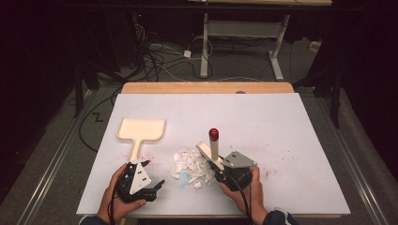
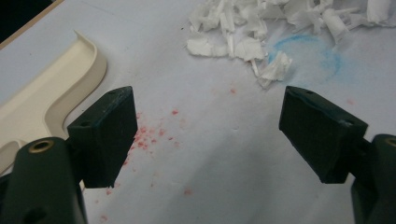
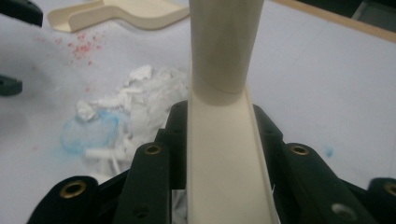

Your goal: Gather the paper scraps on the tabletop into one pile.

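- The right hand-held gripper (image 1: 220, 169), at the bench's near edge right of centre, is clamped on the handle of a cream brush (image 1: 210, 152). The right gripper view shows the handle (image 3: 224, 154) running straight up between the jaws.
- The brush's handle tilts up and away from the gripper and ends in a red cap (image 1: 213, 134). Its flat cream head sits at the right edge of the scraps.
- The scraps (image 1: 190, 164) are a loose heap of torn white paper near the bench's near edge, about mid-width. They lie just left of the right gripper and touch, or nearly touch, the brush head. Some lie over a faint blue ring (image 2: 306, 56) marked on the bench.
- The left hand-held gripper (image 1: 155, 180) rests near the near-left part of the bench with its jaws well apart and nothing between them. The heap is to its right.
- The dustpan (image 1: 141, 130) is cream and lies flat, left of the heap and towards the far edge. Its handle points at the near edge and ends just beside the left gripper, so the left hand is the nearer one to it.
- Judging by this, the sweep would run leftwards from the brush across the heap, but the pan's mouth faces the far edge and would first need turning.
- Red specks (image 2: 149, 137) dot the white bench (image 1: 281, 122) by the pan's handle.
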A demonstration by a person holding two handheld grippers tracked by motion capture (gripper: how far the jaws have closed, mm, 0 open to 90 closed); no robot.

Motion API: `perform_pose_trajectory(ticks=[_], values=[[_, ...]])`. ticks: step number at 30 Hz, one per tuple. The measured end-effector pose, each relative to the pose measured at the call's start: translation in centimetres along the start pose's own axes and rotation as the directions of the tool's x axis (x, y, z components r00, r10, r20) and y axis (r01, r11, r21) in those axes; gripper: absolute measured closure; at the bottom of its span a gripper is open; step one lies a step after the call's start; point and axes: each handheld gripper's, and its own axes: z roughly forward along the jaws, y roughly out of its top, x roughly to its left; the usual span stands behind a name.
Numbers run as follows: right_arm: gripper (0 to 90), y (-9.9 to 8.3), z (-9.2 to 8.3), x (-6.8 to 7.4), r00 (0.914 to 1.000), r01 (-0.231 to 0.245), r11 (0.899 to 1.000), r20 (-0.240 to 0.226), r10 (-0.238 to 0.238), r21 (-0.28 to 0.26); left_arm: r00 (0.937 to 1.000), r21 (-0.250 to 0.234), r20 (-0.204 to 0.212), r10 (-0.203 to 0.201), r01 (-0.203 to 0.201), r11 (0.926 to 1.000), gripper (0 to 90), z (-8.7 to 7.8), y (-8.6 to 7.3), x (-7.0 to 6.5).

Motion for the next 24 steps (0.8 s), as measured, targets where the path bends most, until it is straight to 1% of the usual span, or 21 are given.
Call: perform_pose_trajectory(ticks=[2,3,6,9,11,13,14,15,17,19,20,22,24], values=[[68.2,0.6,0.4,-0.1,1.0,0.001,1.0,-0.001,-0.001,-0.02,1.0,-0.002,0.001,0.0,0.0,1.0,18.6,0.0,0.0,0.0],[68.1,0.8,0.4,-0.2,0.9999,0.007,1.0,0.009,-0.007,-0.028,1.0,-0.003,0.0,0.001,-0.001,1.0,18.6,-0.1,0.0,0.0],[68.1,1.3,0.0,-1.1,0.9999,-0.002,0.998,0.012,0.002,-0.055,1.0,0.002,0.0,0.0,0.0,1.0,18.6,0.0,-0.1,0.1],[68.1,1.6,-0.9,-2.5,0.9997,-0.02,0.998,-0.012,0.02,-0.067,1.0,0.004,0.0,0.002,-0.002,1.0,18.6,0.0,-0.1,0.0],[68.1,1.7,-1.8,-3.6,0.9989,-0.005,0.997,-0.047,0.001,-0.078,1.0,0.001,-0.003,0.004,-0.004,1.0,18.6,-0.1,0.0,-0.1],[68.1,1.7,-2.9,-4.6,0.9977,0.016,0.997,-0.064,-0.021,-0.07,1.0,0.005,-0.004,0.006,-0.006,1.0,18.6,-0.1,-0.1,0.0],[68.1,1.7,-3.6,-5.2,0.9954,0.023,0.997,-0.091,-0.029,-0.071,1.0,0.008,-0.005,0.005,-0.005,1.0,18.6,-0.1,-0.1,0.0],[68.1,1.6,-4.2,-5.7,0.9934,0.035,0.997,-0.107,-0.042,-0.068,1.0,0.009,-0.005,0.002,-0.002,1.0,18.6,-0.1,-0.1,0.0],[68.1,1.1,-5.7,-6.6,0.9887,0.07,0.995,-0.128,-0.078,-0.065,1.0,0.011,-0.009,0.003,-0.003,0.9999,18.6,-0.1,-0.1,0.0],[68.1,0.5,-6.9,-7.4,0.9838,0.095,0.995,-0.148,-0.101,-0.043,0.9999,0.014,-0.011,0.004,-0.004,0.9999,18.6,-0.2,-0.1,0.0],[68.1,0.1,-7.6,-7.9,0.9779,0.11,0.993,-0.175,-0.115,-0.04,0.9999,0.012,-0.012,0.002,-0.002,0.9999,18.5,-0.2,-0.1,0.0],[68.1,-0.7,-8.7,-8.8,0.967,0.131,0.991,-0.218,-0.131,-0.018,0.9999,0.012,-0.014,-0.003,0.003,0.9999,18.5,-0.2,-0.2,0.0],[68.1,-1.5,-9.9,-9.5,0.9597,0.142,0.99,-0.243,-0.14,-0.01,0.9998,0.016,-0.018,-0.002,0.002,0.9999,18.5,-0.2,-0.1,0.0]])
